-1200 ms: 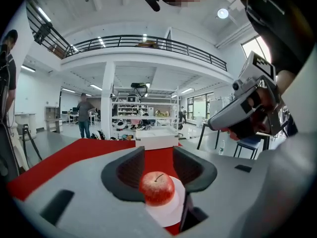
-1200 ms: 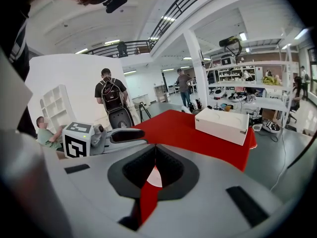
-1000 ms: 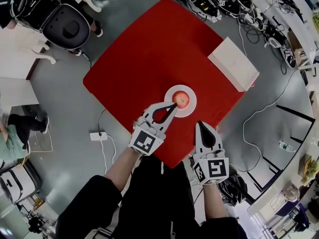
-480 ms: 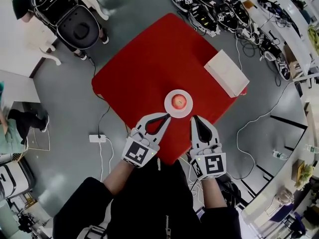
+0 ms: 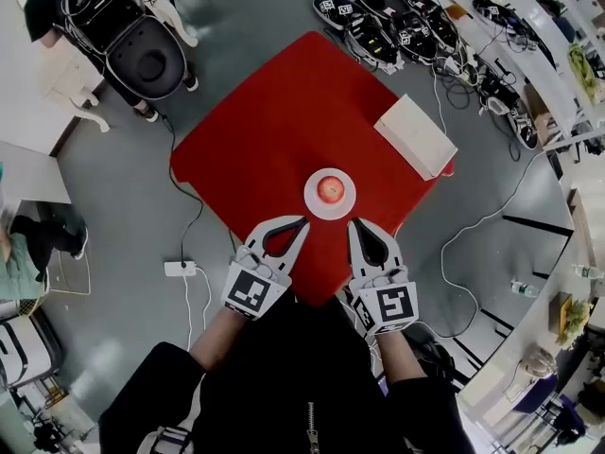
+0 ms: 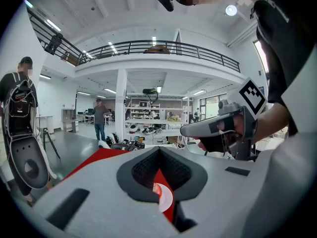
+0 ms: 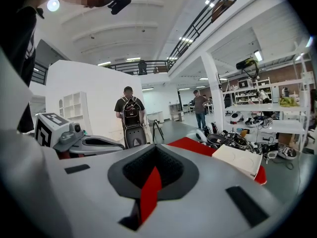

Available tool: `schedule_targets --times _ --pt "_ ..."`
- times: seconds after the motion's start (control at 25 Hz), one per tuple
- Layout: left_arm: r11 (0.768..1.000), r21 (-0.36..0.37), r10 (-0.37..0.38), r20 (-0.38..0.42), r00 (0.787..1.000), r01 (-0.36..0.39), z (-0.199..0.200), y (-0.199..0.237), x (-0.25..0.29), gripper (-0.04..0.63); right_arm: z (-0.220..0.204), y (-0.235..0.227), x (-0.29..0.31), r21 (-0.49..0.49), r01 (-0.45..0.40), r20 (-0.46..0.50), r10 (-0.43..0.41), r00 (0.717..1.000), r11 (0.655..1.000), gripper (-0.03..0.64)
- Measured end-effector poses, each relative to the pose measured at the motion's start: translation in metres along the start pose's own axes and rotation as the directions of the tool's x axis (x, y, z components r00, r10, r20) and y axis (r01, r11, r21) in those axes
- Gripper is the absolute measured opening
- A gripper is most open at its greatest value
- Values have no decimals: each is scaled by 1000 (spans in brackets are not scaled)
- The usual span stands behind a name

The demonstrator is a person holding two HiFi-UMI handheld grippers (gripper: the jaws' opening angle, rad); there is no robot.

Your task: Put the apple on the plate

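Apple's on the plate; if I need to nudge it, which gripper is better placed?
Left, probably. Left gripper and right gripper are both shut near the plate, but only the left's view lines up on the apple.

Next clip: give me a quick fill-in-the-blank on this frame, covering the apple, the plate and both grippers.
The apple rests on the plate, which stands on a ___ table. The left gripper and the right gripper both have their jaws ___. In the head view, the white box lies to the plate's upper ___.
Missing words: red; shut; right.
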State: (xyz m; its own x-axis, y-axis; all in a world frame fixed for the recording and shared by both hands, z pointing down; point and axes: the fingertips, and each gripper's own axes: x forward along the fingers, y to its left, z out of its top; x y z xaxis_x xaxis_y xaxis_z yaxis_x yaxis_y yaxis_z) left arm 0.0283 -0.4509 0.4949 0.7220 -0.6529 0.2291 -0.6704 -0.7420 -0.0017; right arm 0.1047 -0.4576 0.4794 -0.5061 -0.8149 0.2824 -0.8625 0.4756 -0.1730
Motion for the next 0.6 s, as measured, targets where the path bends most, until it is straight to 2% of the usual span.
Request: schedule_targets --times 0.6 --pt "1000 -9 2 2 1000 -2 0 2 8 6 5 4 7 -22 -19 2 19 1000 1000 11"
